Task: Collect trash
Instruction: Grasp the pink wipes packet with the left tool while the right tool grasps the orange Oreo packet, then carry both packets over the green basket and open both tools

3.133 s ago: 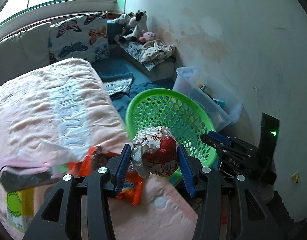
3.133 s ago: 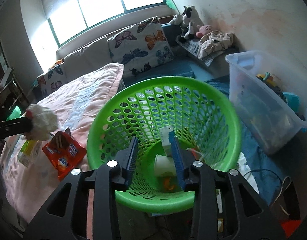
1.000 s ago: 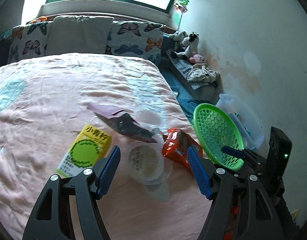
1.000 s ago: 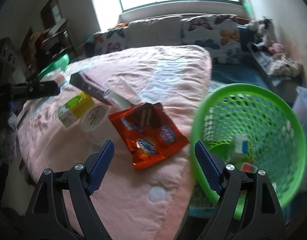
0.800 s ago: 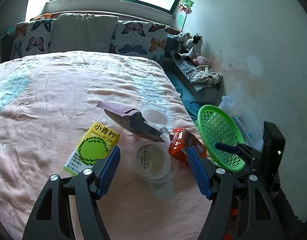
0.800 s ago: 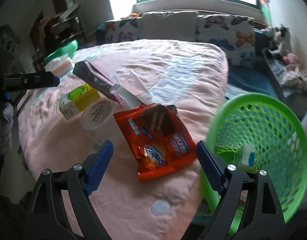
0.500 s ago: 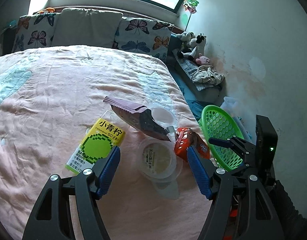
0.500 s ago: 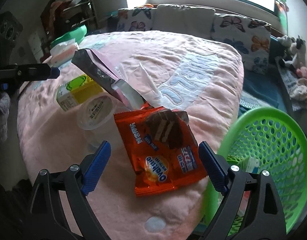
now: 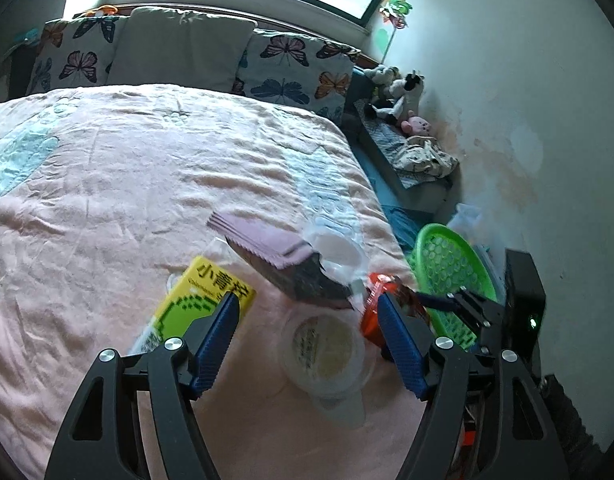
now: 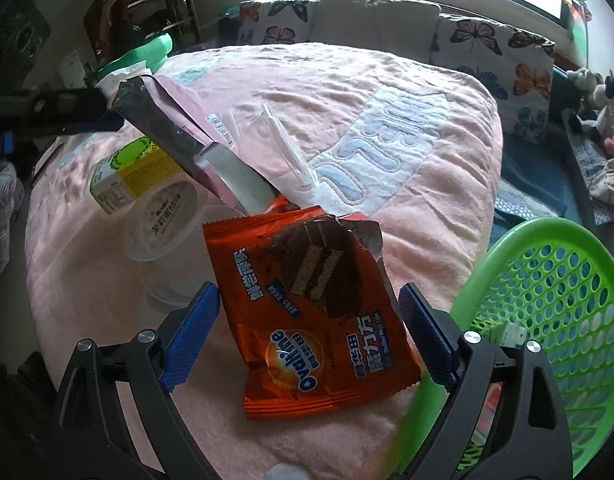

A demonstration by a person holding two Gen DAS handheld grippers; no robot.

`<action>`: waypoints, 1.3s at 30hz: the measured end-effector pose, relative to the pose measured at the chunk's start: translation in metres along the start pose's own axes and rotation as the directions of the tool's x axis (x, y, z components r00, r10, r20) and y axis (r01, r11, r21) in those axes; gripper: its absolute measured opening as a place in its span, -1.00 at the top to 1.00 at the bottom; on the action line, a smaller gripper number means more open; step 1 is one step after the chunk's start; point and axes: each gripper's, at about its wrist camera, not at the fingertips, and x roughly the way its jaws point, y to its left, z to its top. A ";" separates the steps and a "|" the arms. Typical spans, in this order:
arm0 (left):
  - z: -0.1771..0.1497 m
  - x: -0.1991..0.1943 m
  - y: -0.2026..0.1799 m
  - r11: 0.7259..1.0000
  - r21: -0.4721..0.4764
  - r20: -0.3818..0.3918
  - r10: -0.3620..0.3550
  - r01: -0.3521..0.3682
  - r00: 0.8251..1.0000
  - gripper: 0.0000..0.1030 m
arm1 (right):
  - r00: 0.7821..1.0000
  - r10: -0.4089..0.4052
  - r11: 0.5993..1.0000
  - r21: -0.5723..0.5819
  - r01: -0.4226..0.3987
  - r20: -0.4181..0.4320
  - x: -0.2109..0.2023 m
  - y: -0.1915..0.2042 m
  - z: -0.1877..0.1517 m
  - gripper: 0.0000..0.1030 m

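Left gripper [image 9: 307, 322]: we see it opening, now above the clear lidded cup [image 9: 323, 346], pads clear.
Right gripper [image 10: 309, 308]: wider, nearer, straddling the orange wrapper [image 10: 315, 304] on the pink blanket [image 10: 407, 92], untouched.
Green basket [image 10: 547, 320]: just right.

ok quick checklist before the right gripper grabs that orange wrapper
1. Right gripper empty, nothing pressed between the pads: ok.
2. Orange wrapper lies between its open jaws: ok.
3. Wrapper clear of other trash: not ok, its top edge lies against the silver pouch.
4. Green basket close beside the bed: ok.
5. Left gripper out of the way: ok, its jaws are opening over the plastic cup.
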 end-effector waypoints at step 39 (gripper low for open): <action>0.019 -0.002 0.004 0.994 -0.107 0.034 -0.019 0.023 0.999 0.16 | 0.992 -0.052 0.993 0.110 0.039 0.117 -0.039 0.004 -0.019 -0.22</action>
